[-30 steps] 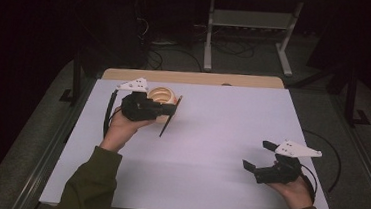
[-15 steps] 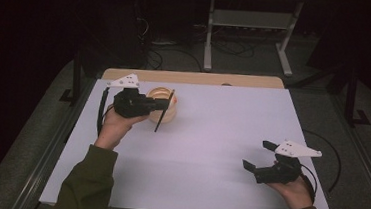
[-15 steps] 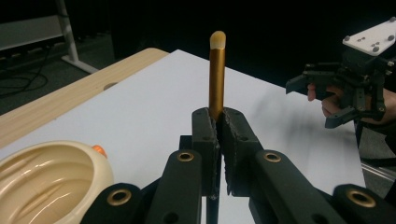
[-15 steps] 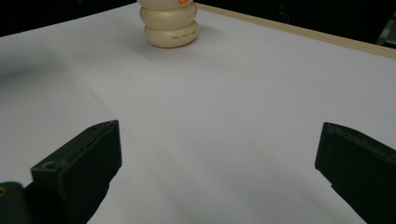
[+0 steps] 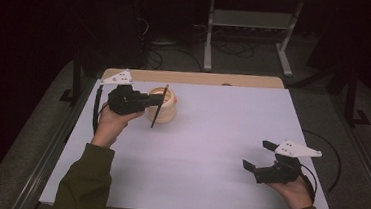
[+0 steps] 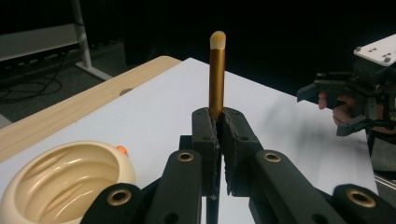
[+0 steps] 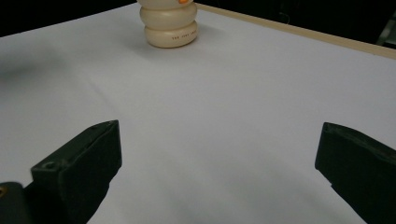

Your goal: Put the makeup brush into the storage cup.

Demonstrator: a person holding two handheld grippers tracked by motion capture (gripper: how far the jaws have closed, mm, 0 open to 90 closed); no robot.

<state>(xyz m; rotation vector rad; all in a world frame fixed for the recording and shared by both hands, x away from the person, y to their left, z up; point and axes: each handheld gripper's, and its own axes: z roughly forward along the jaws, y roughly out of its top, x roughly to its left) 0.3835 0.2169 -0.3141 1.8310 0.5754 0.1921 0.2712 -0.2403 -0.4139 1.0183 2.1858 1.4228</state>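
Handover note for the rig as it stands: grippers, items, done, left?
Left gripper: jaws shut on the brush, held beside the cream holder at the table's far left.
Right gripper: jaws open, holding nothing, near right of the table.
Done: brush picked up and brought to the holder.
Left, probably: drop the brush into the holder's mouth, then release.

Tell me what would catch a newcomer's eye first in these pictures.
First, the left tool, shut on a slim gold-handled brush with a pale tip, held near the cream ribbed holder at the far left of the white table. Next, the right tool, resting near the front right edge with its jaws wide open and nothing between them.
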